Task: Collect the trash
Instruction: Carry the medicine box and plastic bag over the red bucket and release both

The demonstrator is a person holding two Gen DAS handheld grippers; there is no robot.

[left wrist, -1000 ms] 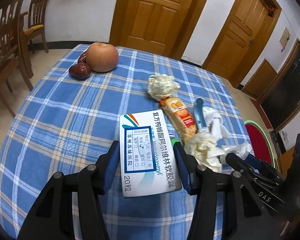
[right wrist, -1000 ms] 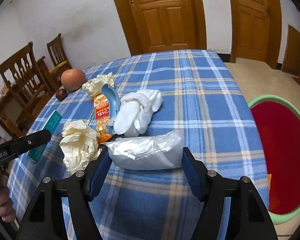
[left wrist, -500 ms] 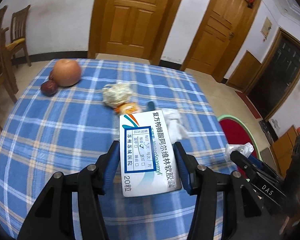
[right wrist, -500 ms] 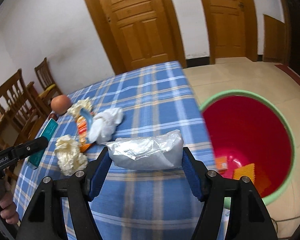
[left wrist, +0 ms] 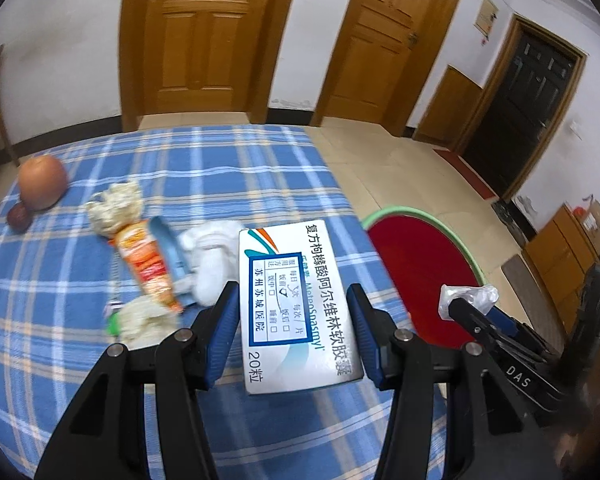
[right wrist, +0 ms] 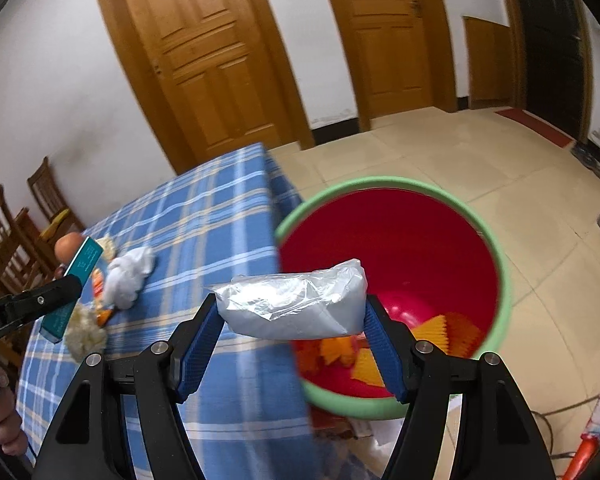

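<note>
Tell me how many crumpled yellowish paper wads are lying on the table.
2: one paper wad lies beside the apple, the other wad nearer the camera, below the orange wrapper. More may be hidden.

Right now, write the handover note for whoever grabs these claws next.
Left claw: shut on the medicine box, over the table edge.
Right claw: shut on the plastic packet, at the rim of the red bin.
Done: some orange scraps already in the bin.
Left: drop both items in, then fetch the snack wrapper, two paper wads, white cloth. Leave the apple.
</note>
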